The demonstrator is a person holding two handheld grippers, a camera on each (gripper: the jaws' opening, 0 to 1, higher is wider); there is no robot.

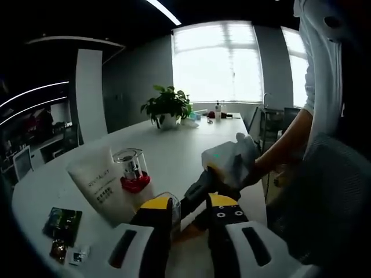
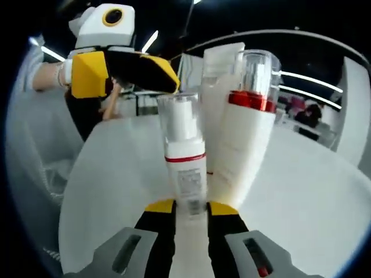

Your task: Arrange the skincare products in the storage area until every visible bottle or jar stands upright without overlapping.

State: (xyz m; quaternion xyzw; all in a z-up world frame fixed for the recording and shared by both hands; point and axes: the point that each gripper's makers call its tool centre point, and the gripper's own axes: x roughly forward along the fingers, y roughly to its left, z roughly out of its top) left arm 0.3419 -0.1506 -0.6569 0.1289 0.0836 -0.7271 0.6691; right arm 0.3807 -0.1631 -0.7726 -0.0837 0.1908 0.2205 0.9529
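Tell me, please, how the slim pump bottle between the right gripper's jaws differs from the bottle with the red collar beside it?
The slim pump bottle is narrow, with only a thin red line under its clear cap; the red-collared bottle is broader, with a thick red collar. The slim pump bottle sits between the right gripper jaws, while the red-collared bottle stands free beside it. Both are white, clear-capped and upright on the white table.

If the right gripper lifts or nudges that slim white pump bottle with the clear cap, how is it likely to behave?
The pump bottle is tall and narrow, so a push high up would probably tip it. It stands close beside the white tube, which it would likely knock. Its smooth plastic may slip between the right gripper jaws, which sit low at its base. The clear cap looks light and may pop off.
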